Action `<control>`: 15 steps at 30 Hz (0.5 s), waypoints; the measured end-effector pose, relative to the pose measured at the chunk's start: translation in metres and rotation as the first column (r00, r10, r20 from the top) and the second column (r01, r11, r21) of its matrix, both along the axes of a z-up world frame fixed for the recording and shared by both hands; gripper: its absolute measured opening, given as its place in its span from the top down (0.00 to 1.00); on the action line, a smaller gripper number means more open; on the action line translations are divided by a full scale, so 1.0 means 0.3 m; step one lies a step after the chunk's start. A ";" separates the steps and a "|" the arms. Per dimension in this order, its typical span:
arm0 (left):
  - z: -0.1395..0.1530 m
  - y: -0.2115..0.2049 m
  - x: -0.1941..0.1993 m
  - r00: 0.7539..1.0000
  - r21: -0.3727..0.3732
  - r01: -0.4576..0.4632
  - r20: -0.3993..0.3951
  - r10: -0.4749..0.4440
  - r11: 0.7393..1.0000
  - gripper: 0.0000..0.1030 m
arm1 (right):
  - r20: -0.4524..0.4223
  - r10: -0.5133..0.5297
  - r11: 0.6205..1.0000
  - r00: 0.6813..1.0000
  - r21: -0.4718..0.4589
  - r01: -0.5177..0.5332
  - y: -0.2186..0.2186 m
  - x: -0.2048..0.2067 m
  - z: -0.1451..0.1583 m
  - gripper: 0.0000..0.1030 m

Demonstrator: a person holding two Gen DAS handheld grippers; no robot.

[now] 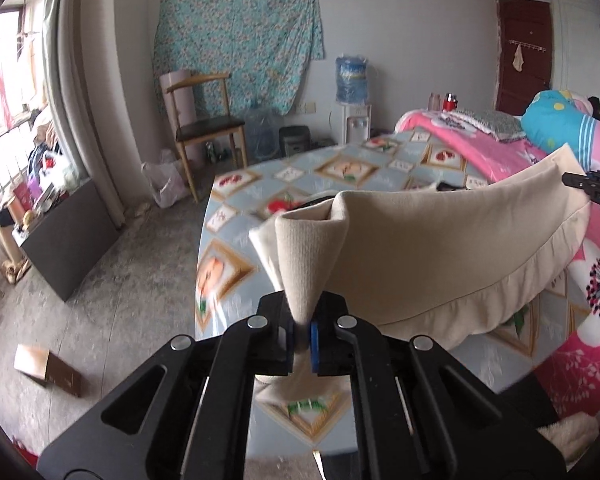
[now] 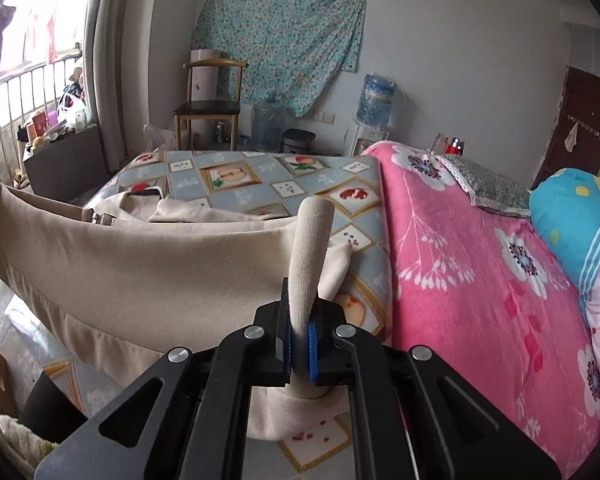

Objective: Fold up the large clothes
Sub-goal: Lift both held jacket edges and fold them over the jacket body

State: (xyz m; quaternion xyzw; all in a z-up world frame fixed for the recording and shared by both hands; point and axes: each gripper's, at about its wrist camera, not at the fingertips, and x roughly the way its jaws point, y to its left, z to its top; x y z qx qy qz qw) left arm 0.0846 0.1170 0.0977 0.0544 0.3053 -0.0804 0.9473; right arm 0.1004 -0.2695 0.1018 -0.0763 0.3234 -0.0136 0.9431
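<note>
A large beige garment [image 1: 428, 248] with a ribbed hem hangs stretched between my two grippers above the bed. My left gripper [image 1: 303, 336] is shut on one bunched corner of it. My right gripper [image 2: 300, 354] is shut on the other corner, a ribbed roll of fabric that sticks up between the fingers. The garment [image 2: 140, 264] sags in a wide band to the left in the right wrist view. Its far part with a metal buckle [image 2: 98, 216] lies on the bed. The right gripper's tip [image 1: 592, 184] shows at the right edge of the left wrist view.
The bed has a blue patterned sheet [image 1: 340, 168] and a pink flowered quilt [image 2: 480, 280] on its right side. A wooden chair [image 1: 204, 128], water bottles and a dispenser [image 1: 354, 100] stand by the far wall. A cardboard box [image 1: 46, 368] lies on the floor at left.
</note>
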 end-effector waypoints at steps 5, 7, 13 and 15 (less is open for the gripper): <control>0.058 0.026 0.340 0.999 -0.030 0.036 -0.030 -0.037 0.999 0.95 | -0.038 -0.011 0.997 0.999 0.081 0.014 -0.076 0.345 0.027 0.94; 0.047 0.030 0.510 0.996 -0.035 0.042 -0.071 -0.044 0.998 0.95 | -0.064 -0.023 0.992 0.998 0.120 0.030 -0.115 0.501 0.010 0.94; -0.226 0.012 0.917 0.951 -0.056 0.041 -0.305 -0.056 0.998 0.95 | -0.248 -0.076 0.988 0.966 0.114 0.107 -0.179 0.826 -0.265 0.94; -0.348 0.011 0.972 0.919 -0.049 0.039 -0.389 -0.055 0.998 0.95 | -0.339 -0.077 0.987 0.938 0.104 0.119 -0.188 0.877 -0.392 0.94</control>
